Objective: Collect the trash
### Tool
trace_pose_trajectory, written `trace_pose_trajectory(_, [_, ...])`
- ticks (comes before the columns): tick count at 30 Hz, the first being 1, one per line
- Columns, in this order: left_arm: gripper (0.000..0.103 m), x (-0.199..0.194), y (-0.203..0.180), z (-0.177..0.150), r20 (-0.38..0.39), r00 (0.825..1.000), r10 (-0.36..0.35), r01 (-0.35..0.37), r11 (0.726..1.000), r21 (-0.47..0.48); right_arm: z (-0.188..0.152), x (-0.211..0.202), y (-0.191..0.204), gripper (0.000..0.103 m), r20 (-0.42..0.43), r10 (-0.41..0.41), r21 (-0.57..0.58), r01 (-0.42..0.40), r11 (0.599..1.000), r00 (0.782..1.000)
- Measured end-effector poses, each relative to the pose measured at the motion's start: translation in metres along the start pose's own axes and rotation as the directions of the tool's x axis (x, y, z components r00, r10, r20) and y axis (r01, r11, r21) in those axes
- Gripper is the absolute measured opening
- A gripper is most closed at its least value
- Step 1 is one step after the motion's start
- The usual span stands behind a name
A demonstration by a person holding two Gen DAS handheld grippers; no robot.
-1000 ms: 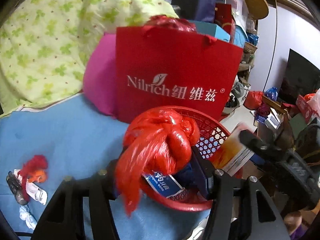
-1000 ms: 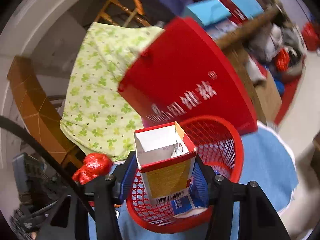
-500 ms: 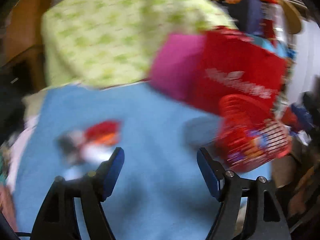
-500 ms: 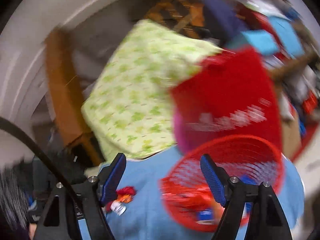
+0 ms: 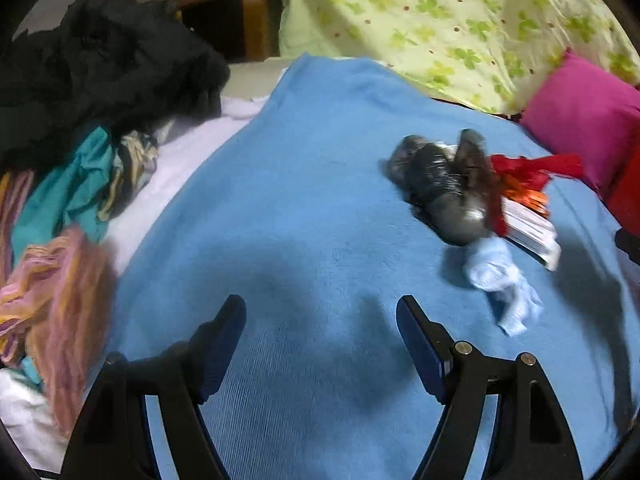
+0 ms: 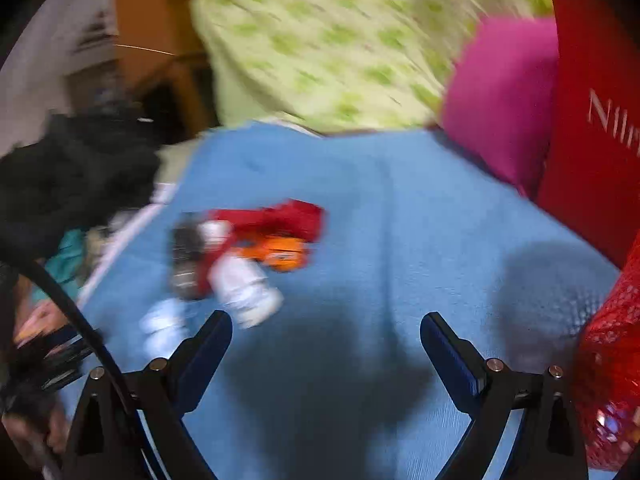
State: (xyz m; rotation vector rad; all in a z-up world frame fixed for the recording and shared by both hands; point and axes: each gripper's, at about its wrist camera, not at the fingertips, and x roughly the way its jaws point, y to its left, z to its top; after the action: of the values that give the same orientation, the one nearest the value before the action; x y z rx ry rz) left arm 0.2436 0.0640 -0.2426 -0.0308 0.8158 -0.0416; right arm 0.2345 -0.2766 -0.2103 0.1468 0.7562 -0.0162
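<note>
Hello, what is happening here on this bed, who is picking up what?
A person is collecting trash with two handheld grippers. Right now the left gripper and the right gripper are both open and empty above the blue blanket. A small pile of trash lies on the blanket: dark wrappers, red plastic, something orange, and a pale crumpled tissue. The red mesh basket stands at the right.

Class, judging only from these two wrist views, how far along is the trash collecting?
Partly done: the red basket seems to hold something. In hand: nothing; left gripper and right gripper are open. Left: the trash pile and pale blue wad on the blue blanket.
</note>
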Motion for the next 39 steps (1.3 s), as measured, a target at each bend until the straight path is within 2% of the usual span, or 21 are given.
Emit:
trace_pose_trajectory(3, [0.078,0.019,-0.005,0.007,0.002,1.000,-0.008,0.008,1.000,0.000,0.006,0.029,-0.020,0.097,0.008,-0.121,0.013,0.121,0.993,0.993])
trace_pose_trajectory(5, [0.078,0.034,-0.007,0.009,-0.012,1.000,-0.024,0.024,1.000,-0.001,0.005,0.050,-0.035,0.097,-0.029,-0.150,0.046,0.152,0.987,0.988])
trace_pose_trajectory(6, [0.083,0.041,-0.004,0.011,-0.015,1.000,-0.020,0.020,1.000,-0.002,0.004,0.058,-0.042,0.098,-0.073,-0.147,0.061,0.152,0.986,0.986])
trace_pose_trajectory(7, [0.087,0.045,-0.005,0.010,0.014,1.000,-0.009,0.009,1.000,0.004,0.002,0.066,-0.046,0.100,-0.106,-0.146,0.053,0.152,0.987,0.984])
trace_pose_trajectory(8, [0.093,0.048,-0.006,0.010,0.024,1.000,-0.004,0.004,1.000,0.012,0.002,0.065,-0.041,0.103,-0.085,-0.161,0.008,0.162,0.987,0.983])
trace_pose_trajectory(11, [0.100,0.054,-0.006,0.012,0.009,0.999,-0.033,0.033,0.999,0.010,-0.002,0.070,-0.030,0.103,-0.095,-0.230,-0.076,0.224,0.972,0.968])
trace_pose_trajectory(14, [0.102,0.054,-0.007,0.010,0.019,0.999,-0.045,0.045,0.999,0.018,-0.002,0.068,-0.036,0.103,-0.095,-0.200,-0.052,0.196,0.979,0.975])
trace_pose_trajectory(39, [0.103,0.047,-0.009,-0.001,0.071,0.997,-0.010,0.010,1.000,0.003,-0.002,0.070,-0.030,0.103,-0.094,-0.213,-0.064,0.208,0.976,0.972])
